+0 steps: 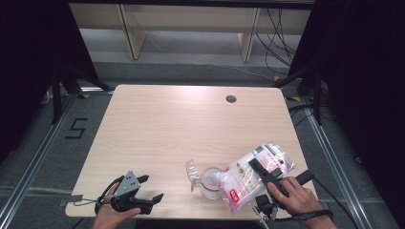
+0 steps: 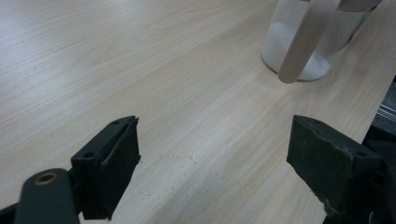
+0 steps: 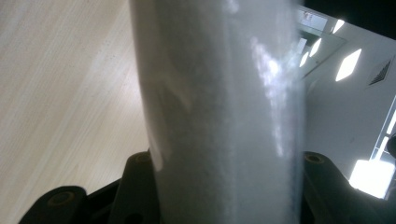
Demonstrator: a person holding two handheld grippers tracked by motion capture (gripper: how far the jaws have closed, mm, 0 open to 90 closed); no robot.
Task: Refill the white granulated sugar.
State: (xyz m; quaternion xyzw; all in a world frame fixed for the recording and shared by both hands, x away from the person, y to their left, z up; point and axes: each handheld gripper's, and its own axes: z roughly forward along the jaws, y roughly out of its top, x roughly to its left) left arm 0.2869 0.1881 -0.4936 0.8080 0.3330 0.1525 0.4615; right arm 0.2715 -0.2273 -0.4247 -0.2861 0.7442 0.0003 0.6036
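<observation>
Bag (image 1: 248, 179) of white granules, clear plastic with a red-and-white label, sits at the near right of the table (image 1: 167, 129), gripped across its middle by the right gripper (image 1: 261, 172), whose jaws press on both of its sides in the right gripper view (image 3: 219, 116). Its long axis runs from near left to far right: the mouth end tips down and left over the clear jar (image 1: 210, 181), while the sealed bottom end rises toward the far right edge. Judging from that tilt, pouring looks to be under way. A layer of white already lies in the bottom of the jar (image 2: 299, 56), but it is only low, and the bag looks well filled, so most of the transfer seems left to do. The jar's hinged lid (image 1: 192, 171) hangs open to its left. At the near left, well apart from the jar, the left gripper (image 1: 143, 188) rests with jaws spread wide and nothing between them. Farther off, the tabletop is bare wood up to a dark cable hole (image 1: 231, 98).
</observation>
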